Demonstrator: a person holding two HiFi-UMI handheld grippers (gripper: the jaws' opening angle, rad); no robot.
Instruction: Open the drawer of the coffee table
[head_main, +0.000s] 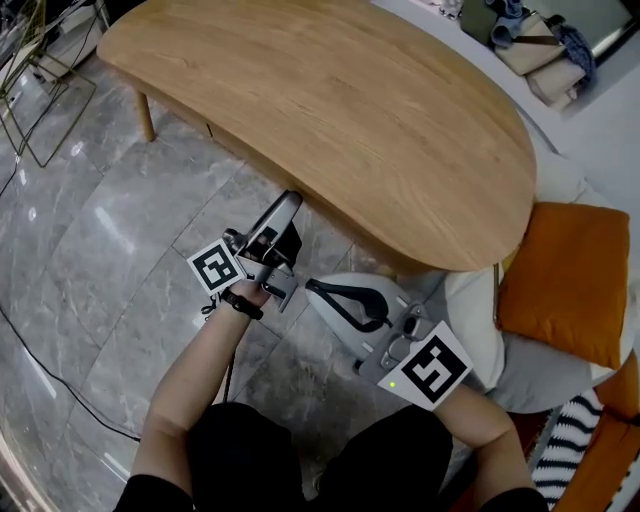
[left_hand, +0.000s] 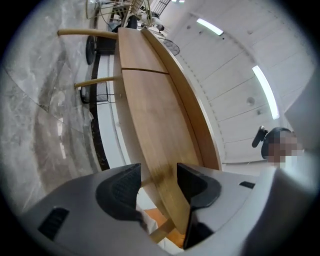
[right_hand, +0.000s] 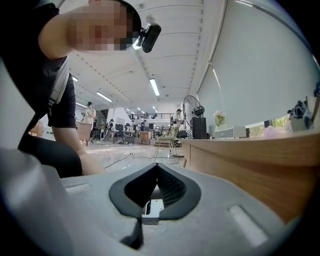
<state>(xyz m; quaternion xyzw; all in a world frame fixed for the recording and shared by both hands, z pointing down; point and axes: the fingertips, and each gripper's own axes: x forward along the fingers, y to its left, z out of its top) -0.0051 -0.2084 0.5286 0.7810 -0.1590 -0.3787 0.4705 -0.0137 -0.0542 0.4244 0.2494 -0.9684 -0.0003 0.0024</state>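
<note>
Our left claw (left_hand: 159, 182) has its jaws apart. The wooden front of the drawer (left_hand: 152, 120) runs straight ahead of it and passes between them, though we see neither pad pressing on the wood. Further ahead of the claw a thin seam crosses that front, and we take it for the drawer's far edge. The top of the coffee table (head_main: 330, 110) sits just above the claw's tip.

Our right claw (right_hand: 156, 167) is closed on nothing, with the table's side just off to its right.

We see no handle, so the pull probably depends on pinching the bottom lip of the front. If the jaws close too shallow, smooth wood could slide out as soon as we tug. If they close too high, we might catch the fixed tabletop instead. The claw also sits rolled and tilted upward, so a slanted pull could bind the drawer. The idle right claw may be in the drawer's way.
</note>
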